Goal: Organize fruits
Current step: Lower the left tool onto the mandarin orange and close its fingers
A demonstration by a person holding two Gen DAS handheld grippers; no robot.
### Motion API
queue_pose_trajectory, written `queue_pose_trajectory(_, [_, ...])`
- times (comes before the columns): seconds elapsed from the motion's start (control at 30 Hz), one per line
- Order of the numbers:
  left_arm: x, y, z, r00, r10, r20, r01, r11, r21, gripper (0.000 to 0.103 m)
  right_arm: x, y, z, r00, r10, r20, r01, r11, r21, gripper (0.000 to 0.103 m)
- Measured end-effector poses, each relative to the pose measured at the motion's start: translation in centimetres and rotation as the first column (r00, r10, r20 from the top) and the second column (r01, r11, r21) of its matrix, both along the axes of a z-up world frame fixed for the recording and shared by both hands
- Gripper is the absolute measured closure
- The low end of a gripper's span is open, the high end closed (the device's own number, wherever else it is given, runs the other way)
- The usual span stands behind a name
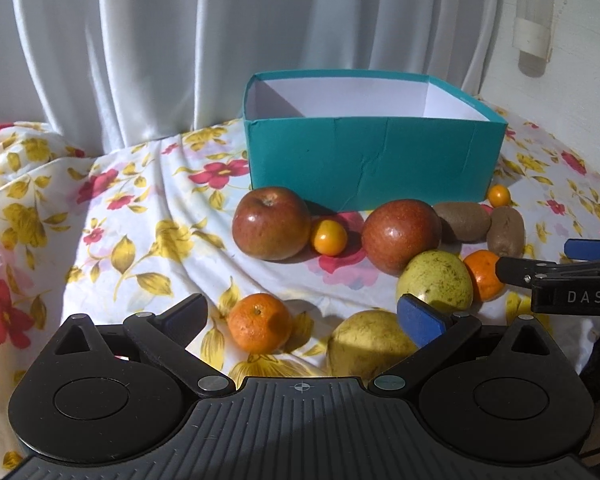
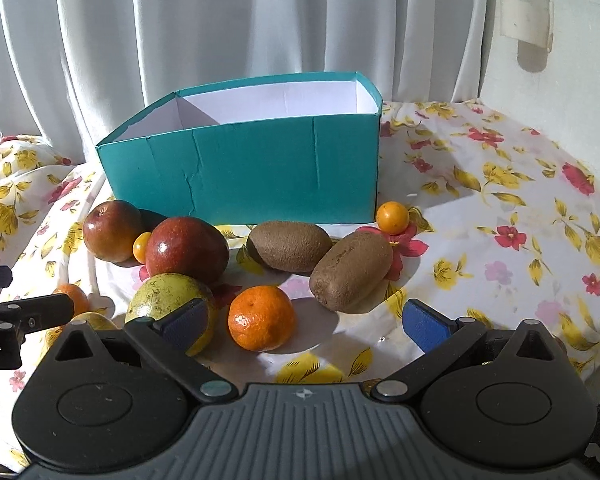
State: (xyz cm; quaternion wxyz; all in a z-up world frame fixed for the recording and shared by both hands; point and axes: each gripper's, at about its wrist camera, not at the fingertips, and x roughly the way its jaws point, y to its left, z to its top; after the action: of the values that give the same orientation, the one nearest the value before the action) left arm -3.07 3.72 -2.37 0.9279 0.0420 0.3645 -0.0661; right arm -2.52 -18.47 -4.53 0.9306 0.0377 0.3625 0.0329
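Left tongs (image 1: 306, 316) spread wide, empty, low in frame over a mandarin (image 1: 259, 323). Right tongs (image 2: 306, 322) likewise apart above another mandarin (image 2: 261, 317); "DAS" legible on their side, right edge. Teal box (image 1: 370, 160) centre, behind apples, kiwis.

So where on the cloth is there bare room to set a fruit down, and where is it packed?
Free: the cloth right of the teal box and kiwis, and the stretch left of the left apple. Crowded: the strip before the box, where apples, kiwis, mandarins and guavas cluster.
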Motion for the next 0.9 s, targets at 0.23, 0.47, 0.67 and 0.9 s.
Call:
queue_pose_trajectory(0.23, [-0.5,0.0,-0.4,0.998,-0.059,-0.014,0.059,0.998,-0.013,0.01,0.7,0.9,-1.0,0.999,0.016,-0.041,-0.017,1.0,-0.026,0.015])
queue_pose_trajectory(0.47, [0.0,1.0,-0.5,0.998,-0.035,-0.046,0.033,0.998,-0.047,0.013,0.9,1.6,-1.4,0.998,0.033,-0.053,-0.034,0.999,-0.025,0.031])
queue_pose_trajectory(0.67, [0.7,1.6,-0.5,0.998,-0.014,-0.058,0.011,0.998,-0.058,0.013,1.2,2.1,-2.0,0.996,0.046,-0.07,-0.048,0.999,-0.018,0.038])
queue_pose_trajectory(0.9, [2.0,2.7,-1.6,0.997,0.028,-0.078,-0.031,0.999,-0.04,0.016,1.9,2.9,-2.6,0.994,0.069,-0.084,-0.073,0.996,-0.045,0.045])
